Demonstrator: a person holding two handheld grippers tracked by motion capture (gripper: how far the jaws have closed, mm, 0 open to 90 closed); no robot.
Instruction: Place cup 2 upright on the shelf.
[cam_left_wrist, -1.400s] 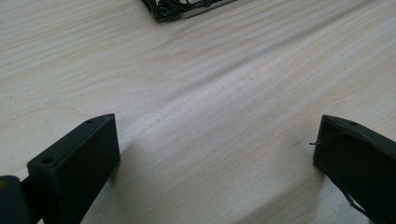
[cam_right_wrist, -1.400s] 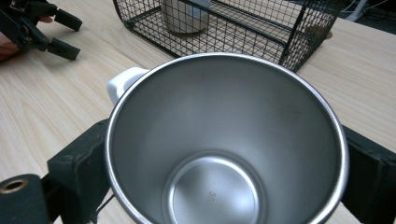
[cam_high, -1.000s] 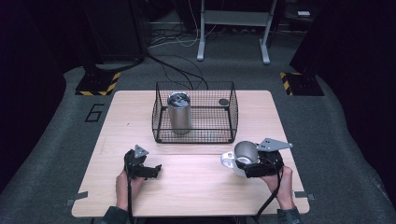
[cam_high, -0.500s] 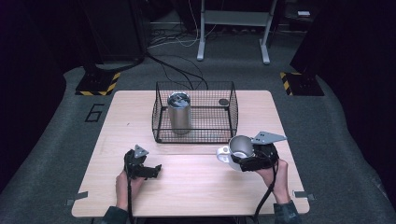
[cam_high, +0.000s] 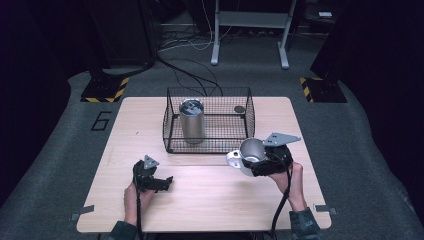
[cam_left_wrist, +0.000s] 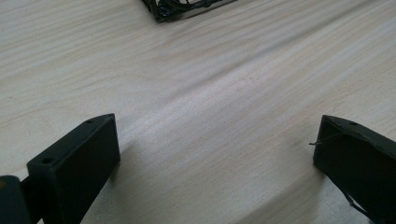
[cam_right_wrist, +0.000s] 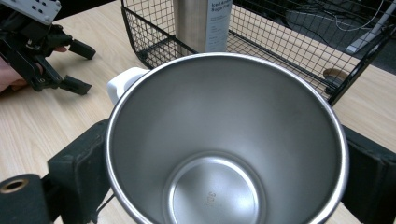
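Steel mug (cam_high: 251, 151) is gripped in the right gripper (cam_high: 264, 161), jaws clamped on its sides, lifted off the worktop (cam_high: 210, 200) just beside the wire basket (cam_high: 208, 120) near right corner, mouth tipped toward camera. Likely going into the basket next to the steel tumbler (cam_high: 191, 120); drop not yet done. Left gripper (cam_high: 159, 182) rests in front of the basket, jaws wide open, empty

The left gripper (cam_left_wrist: 212, 163) hangs low over the wooden table (cam_left_wrist: 210, 84), its two black jaws set wide apart at seven and four o'clock with bare wood between them. At twelve o'clock, a corner of the black wire basket (cam_left_wrist: 187, 7) touches the table.
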